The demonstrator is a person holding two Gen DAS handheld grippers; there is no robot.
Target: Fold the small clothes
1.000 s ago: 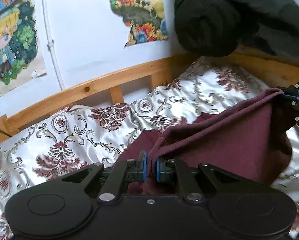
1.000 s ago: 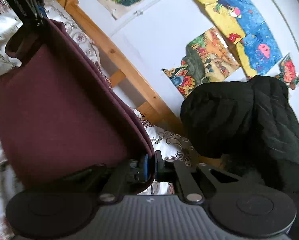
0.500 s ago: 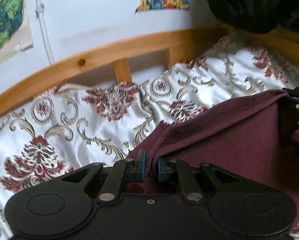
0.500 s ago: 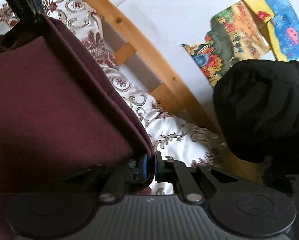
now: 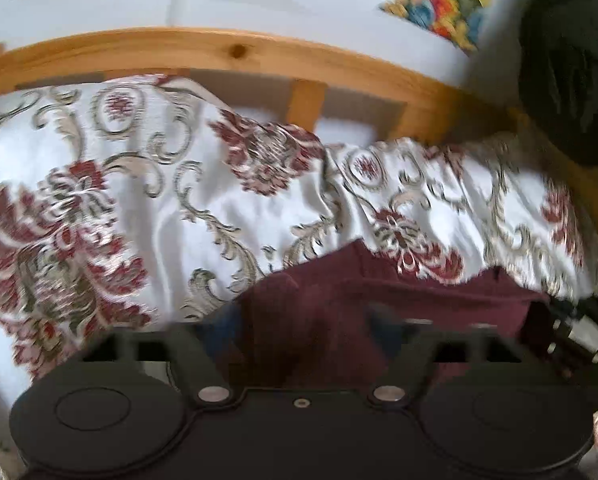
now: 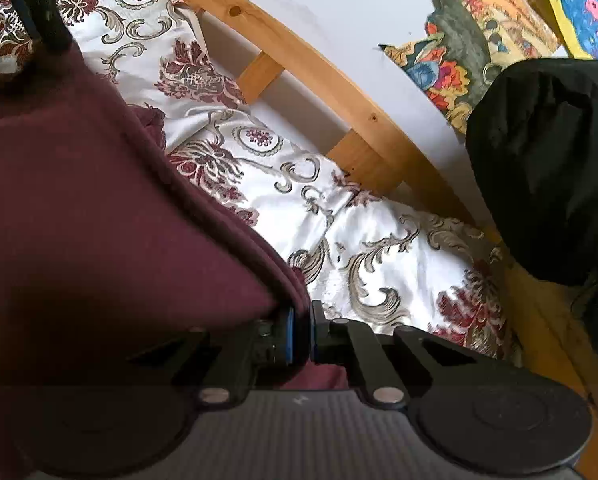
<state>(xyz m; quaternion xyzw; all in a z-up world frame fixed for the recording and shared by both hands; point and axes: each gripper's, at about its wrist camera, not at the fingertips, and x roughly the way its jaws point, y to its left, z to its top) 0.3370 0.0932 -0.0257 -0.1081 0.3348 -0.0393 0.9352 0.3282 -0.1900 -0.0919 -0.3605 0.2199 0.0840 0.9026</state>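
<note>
A: How many garments were on the bed?

B: One. A single maroon garment [image 6: 99, 208] lay on the floral bedspread [image 6: 379, 240], and there were two claws, one at each end of its near edge.

A: What were the claws doing?

B: The left claw [image 5: 303, 324] was opening, its blue pads spread wide and blurred. The cloth sat between the fingers but neither pad pressed on it, so it had been released. The right claw [image 6: 301, 336] was opening slightly, yet its pads still pinched the folded hem of the garment.

A: Which way did the garment run?

B: In the right wrist view its folded edge ran from the right claw's pads diagonally up and away to the left, ending at the left claw [image 6: 39, 8] in the far corner. In the left wrist view the cloth [image 5: 379, 304] stretched sideways from just ahead of the left claw toward the right claw [image 5: 575, 328] at the frame's right edge. So the long axis lay along the line between the two claws.

A: Anything else counted?

B: One wooden bed rail [image 6: 319, 76] beyond the claws, one black padded jacket [image 6: 547, 168] far right of the right claw, and colourful pictures [image 6: 479, 32] on the wall; how many I could not tell.
</note>
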